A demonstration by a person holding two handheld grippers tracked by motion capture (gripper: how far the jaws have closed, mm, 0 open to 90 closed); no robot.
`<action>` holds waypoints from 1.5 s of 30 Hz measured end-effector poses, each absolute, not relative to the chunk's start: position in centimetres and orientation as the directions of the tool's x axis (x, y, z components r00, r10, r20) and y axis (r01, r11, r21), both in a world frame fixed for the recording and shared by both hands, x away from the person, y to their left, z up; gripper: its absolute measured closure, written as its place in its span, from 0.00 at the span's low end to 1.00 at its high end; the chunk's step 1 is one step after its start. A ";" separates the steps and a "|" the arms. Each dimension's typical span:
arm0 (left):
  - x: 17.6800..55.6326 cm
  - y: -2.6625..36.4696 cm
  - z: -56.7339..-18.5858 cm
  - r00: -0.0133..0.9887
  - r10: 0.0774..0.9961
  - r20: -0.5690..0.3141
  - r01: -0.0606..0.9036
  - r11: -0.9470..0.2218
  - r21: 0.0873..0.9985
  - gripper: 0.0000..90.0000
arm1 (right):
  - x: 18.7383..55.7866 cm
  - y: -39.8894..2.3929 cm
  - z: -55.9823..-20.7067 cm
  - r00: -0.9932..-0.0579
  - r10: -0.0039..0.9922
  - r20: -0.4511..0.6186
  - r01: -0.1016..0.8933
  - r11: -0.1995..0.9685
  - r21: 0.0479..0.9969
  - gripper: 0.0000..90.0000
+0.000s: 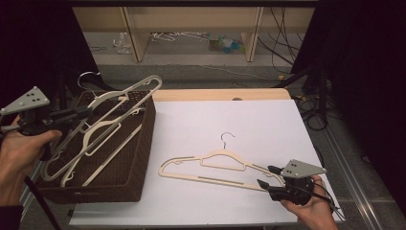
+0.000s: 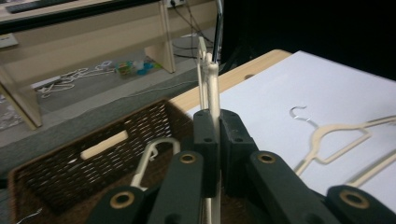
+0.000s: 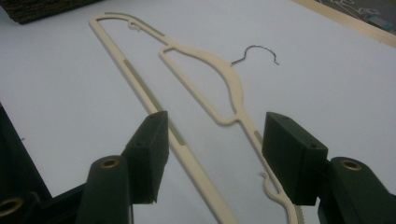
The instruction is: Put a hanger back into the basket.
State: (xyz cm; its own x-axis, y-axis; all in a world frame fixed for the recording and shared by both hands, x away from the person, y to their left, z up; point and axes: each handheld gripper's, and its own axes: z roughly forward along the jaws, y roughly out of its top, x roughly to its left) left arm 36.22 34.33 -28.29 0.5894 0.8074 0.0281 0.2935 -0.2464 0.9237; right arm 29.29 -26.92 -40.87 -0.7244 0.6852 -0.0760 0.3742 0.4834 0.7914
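Nearest the camera, at the lower right of the high view, the right gripper (image 1: pixel 269 176) sat low on the white table (image 1: pixel 225 120) with its jaws open fairly wide around the end of the flat hanger (image 1: pixel 215 165). In the right gripper view the pads stood clear of the hanger's two bars, so nothing was pinched yet. That hanger lay flat mid-table, its wire hook (image 1: pixel 228 137) pointing to the far edge.

Over at the left, the left gripper (image 1: pixel 84 112) was clamped tight on the lifted hanger (image 1: pixel 122 98), holding it up over the wicker basket (image 1: pixel 143 143), where more hangers lay.

These look like thin plastic to me: light, a bit springy, probably slick. I'd grab a straight bar near the shoulder, not the hook, since a thin bar could twist in the pads.
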 end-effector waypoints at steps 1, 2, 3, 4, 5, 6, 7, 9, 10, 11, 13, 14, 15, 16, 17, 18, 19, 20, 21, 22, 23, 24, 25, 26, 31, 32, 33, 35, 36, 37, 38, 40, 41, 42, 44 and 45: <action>36.4 34.7 -28.7 0.581 0.813 0.026 0.304 -0.246 0.920 0.96 | 29.3 -26.9 -40.9 -0.724 0.686 -0.076 0.375 0.483 0.791 0.47; 36.6 35.0 -28.9 0.578 0.816 0.026 0.310 -0.249 0.918 0.96 | 29.3 -26.9 -40.9 -0.723 0.687 -0.075 0.376 0.483 0.790 0.47; 36.8 35.3 -29.3 0.576 0.817 0.028 0.312 -0.251 0.916 0.96 | 29.3 -26.9 -40.9 -0.723 0.687 -0.071 0.381 0.483 0.789 0.47; 37.1 35.6 -29.8 0.572 0.820 0.027 0.316 -0.251 0.915 0.96 | 29.3 -26.8 -41.0 -0.723 0.688 -0.064 0.389 0.482 0.785 0.47; 37.3 35.8 -30.1 0.571 0.821 0.026 0.320 -0.252 0.913 0.96 | 29.2 -26.8 -41.0 -0.723 0.688 -0.058 0.393 0.480 0.784 0.47; 37.4 35.9 -30.3 0.570 0.821 0.034 0.318 -0.258 0.912 0.96 | 29.3 -26.8 -41.1 -0.726 0.685 -0.064 0.387 0.483 0.785 0.47; 37.5 36.1 -30.6 0.574 0.818 0.038 0.318 -0.266 0.910 0.96 | 29.3 -26.8 -41.1 -0.726 0.685 -0.067 0.384 0.484 0.786 0.47; 37.8 36.4 -31.1 0.577 0.815 0.043 0.313 -0.269 0.911 0.96 | 29.3 -26.7 -41.1 -0.727 0.684 -0.065 0.387 0.485 0.784 0.47; 38.0 36.6 -31.3 0.581 0.813 0.044 0.310 -0.271 0.911 0.96 | 29.3 -26.7 -41.1 -0.727 0.684 -0.065 0.387 0.485 0.784 0.47; 38.1 36.7 -31.4 0.581 0.813 0.045 0.309 -0.272 0.911 0.96 | 29.3 -26.8 -41.1 -0.728 0.683 -0.065 0.386 0.485 0.785 0.47; 38.3 37.4 -31.9 0.571 0.820 0.042 0.315 -0.266 0.911 0.96 | 29.3 -26.8 -41.1 -0.728 0.683 -0.066 0.384 0.485 0.786 0.47; 38.3 37.8 -32.2 0.563 0.826 0.038 0.317 -0.257 0.913 0.96 | 29.3 -26.8 -41.1 -0.727 0.684 -0.065 0.386 0.484 0.785 0.47; 38.4 38.1 -32.5 0.555 0.831 0.031 0.322 -0.249 0.914 0.96 | 29.3 -26.8 -41.1 -0.728 0.683 -0.063 0.387 0.486 0.784 0.47; 38.4 38.3 -32.7 0.551 0.834 0.027 0.325 -0.244 0.914 0.96 | 29.3 -26.8 -41.1 -0.728 0.682 -0.064 0.386 0.486 0.784 0.47; 38.4 38.6 -33.1 0.548 0.836 0.020 0.332 -0.240 0.912 0.96 | 29.3 -26.8 -41.1 -0.728 0.683 -0.065 0.386 0.485 0.785 0.47; 38.4 38.7 -33.3 0.549 0.836 0.017 0.336 -0.240 0.911 0.96 | 29.4 -26.8 -41.2 -0.728 0.682 -0.067 0.384 0.487 0.784 0.47; 38.4 38.9 -33.6 0.550 0.835 0.014 0.341 -0.240 0.909 0.96 | 29.4 -26.8 -41.2 -0.728 0.683 -0.066 0.387 0.489 0.782 0.47; 38.4 38.9 -33.9 0.552 0.834 0.008 0.348 -0.239 0.907 0.96 | 29.4 -26.8 -41.2 -0.727 0.683 -0.065 0.389 0.489 0.781 0.47; 38.4 39.0 -34.2 0.556 0.831 0.000 0.351 -0.235 0.906 0.96 | 29.4 -26.7 -41.2 -0.729 0.681 -0.065 0.388 0.490 0.780 0.47; 38.4 39.1 -34.4 0.558 0.830 -0.006 0.357 -0.233 0.905 0.96 | 29.3 -26.7 -41.2 -0.727 0.684 -0.059 0.396 0.488 0.777 0.47; 38.4 39.1 -34.7 0.561 0.828 -0.014 0.363 -0.231 0.903 0.96 | 29.2 -26.7 -41.2 -0.727 0.684 -0.058 0.396 0.488 0.778 0.47; 38.5 39.0 -35.0 0.567 0.823 -0.017 0.367 -0.234 0.900 0.96 | 29.3 -26.7 -41.2 -0.730 0.681 -0.060 0.392 0.490 0.779 0.47; 38.5 38.9 -35.3 0.571 0.821 -0.017 0.377 -0.244 0.894 0.96 | 29.3 -26.7 -41.2 -0.730 0.680 -0.063 0.389 0.490 0.780 0.47; 38.6 38.8 -35.5 0.576 0.817 -0.020 0.384 -0.249 0.889 0.96 | 29.3 -26.6 -41.2 -0.729 0.681 -0.060 0.392 0.488 0.780 0.47; 39.0 38.5 -36.8 0.583 0.811 -0.044 0.410 -0.247 0.878 0.95 | 29.3 -26.6 -41.4 -0.735 0.675 -0.064 0.389 0.497 0.775 0.47; 39.1 38.5 -37.0 0.581 0.812 -0.049 0.422 -0.249 0.872 0.95 | 29.3 -26.6 -41.4 -0.735 0.675 -0.064 0.389 0.497 0.775 0.47; 39.2 38.5 -37.4 0.576 0.816 -0.057 0.438 -0.249 0.864 0.95 | 29.3 -26.6 -41.4 -0.735 0.675 -0.063 0.390 0.497 0.775 0.47; 39.5 38.5 -37.9 0.565 0.823 -0.061 0.461 -0.253 0.851 0.95 | 29.4 -26.6 -41.4 -0.735 0.675 -0.063 0.390 0.498 0.775 0.47; 39.6 38.5 -38.2 0.554 0.830 -0.064 0.472 -0.250 0.845 0.95 | 29.3 -26.6 -41.4 -0.736 0.674 -0.062 0.392 0.499 0.773 0.47; 39.7 38.5 -38.4 0.549 0.834 -0.061 0.479 -0.253 0.841 0.95 | 29.3 -26.5 -41.4 -0.735 0.675 -0.061 0.395 0.499 0.771 0.47; 39.8 38.5 -38.6 0.543 0.837 -0.065 0.487 -0.251 0.836 0.95 | 29.3 -26.5 -41.4 -0.736 0.675 -0.058 0.397 0.498 0.771 0.47; 40.0 38.6 -39.0 0.518 0.853 -0.071 0.506 -0.239 0.829 0.95 | 29.3 -26.5 -41.4 -0.735 0.676 -0.057 0.397 0.498 0.771 0.47; 40.0 38.8 -39.2 0.492 0.866 -0.091 0.529 -0.214 0.822 0.95 | 29.3 -26.5 -41.4 -0.735 0.676 -0.057 0.398 0.497 0.771 0.47; 40.1 39.0 -39.2 0.469 0.879 -0.082 0.538 -0.212 0.816 0.94 | 29.3 -26.5 -41.4 -0.735 0.675 -0.062 0.394 0.500 0.771 0.47; 40.2 39.3 -39.5 0.438 0.895 -0.084 0.557 -0.197 0.807 0.93 | 29.4 -26.6 -41.5 -0.738 0.672 -0.068 0.387 0.502 0.773 0.47; 40.2 39.4 -39.6 0.427 0.900 -0.090 0.560 -0.186 0.807 0.92 | 29.4 -26.6 -41.5 -0.737 0.672 -0.067 0.388 0.503 0.772 0.47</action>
State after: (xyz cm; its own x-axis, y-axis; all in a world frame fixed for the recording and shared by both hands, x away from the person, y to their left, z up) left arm 40.22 39.42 -39.58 0.4274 0.8996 -0.0897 0.5603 -0.1857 0.8072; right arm 29.39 -26.55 -41.52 -0.7374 0.6721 -0.0666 0.3884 0.5027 0.7723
